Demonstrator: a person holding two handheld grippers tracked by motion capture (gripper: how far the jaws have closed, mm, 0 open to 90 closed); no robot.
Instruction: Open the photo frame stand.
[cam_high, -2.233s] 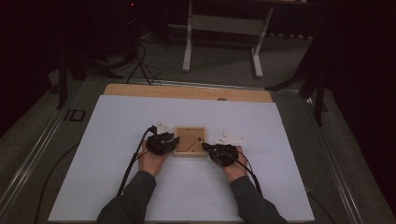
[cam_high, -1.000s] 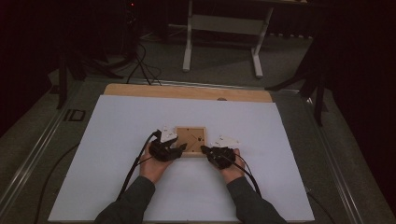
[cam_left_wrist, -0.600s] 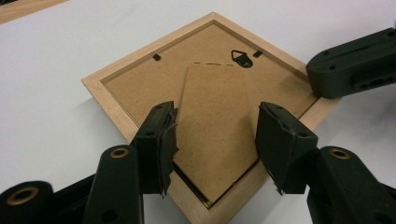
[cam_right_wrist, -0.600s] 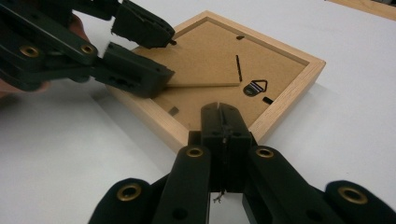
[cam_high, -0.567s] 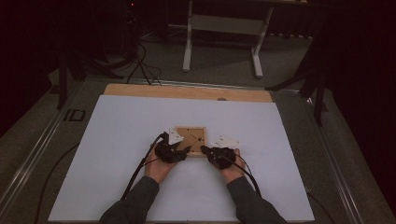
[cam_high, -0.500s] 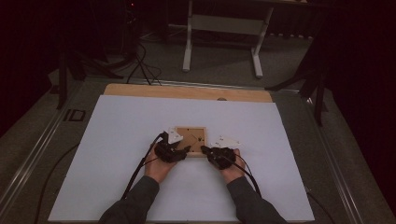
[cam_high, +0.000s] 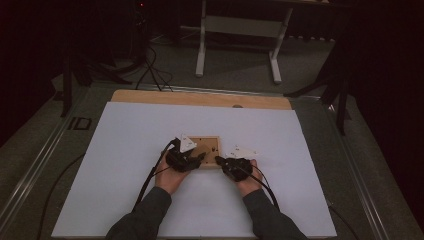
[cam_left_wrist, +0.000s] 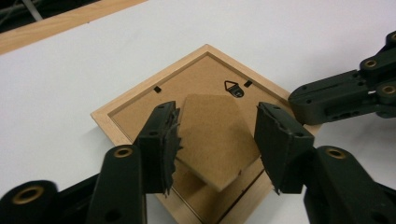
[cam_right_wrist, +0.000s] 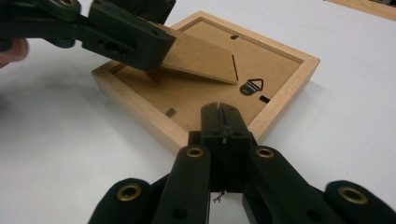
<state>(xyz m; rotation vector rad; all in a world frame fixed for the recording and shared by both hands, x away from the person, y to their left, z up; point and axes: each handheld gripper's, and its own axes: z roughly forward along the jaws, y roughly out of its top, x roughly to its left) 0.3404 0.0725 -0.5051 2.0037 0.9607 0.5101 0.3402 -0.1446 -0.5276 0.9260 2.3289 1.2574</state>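
Jaws of your right gripper (cam_right_wrist: 219, 128) are pressed together at the bottom centre of its view, tips against the near rim of the wooden picture frame (cam_right_wrist: 275, 77). Beyond, mid-frame, that frame lies face down on the white table (cam_high: 125, 140). Your left gripper (cam_left_wrist: 215, 140) is spread around the raised easel stand (cam_left_wrist: 215, 135).

Picture frame (cam_high: 207, 151) lies face-down on the table sheet (cam_high: 125, 150), near its middle. Left gripper (cam_high: 184, 159) sits at the frame's left near corner, jaws either side of the raised stand flap (cam_left_wrist: 215, 135). Right gripper (cam_high: 231, 165) is just right of the frame, tip at its edge.
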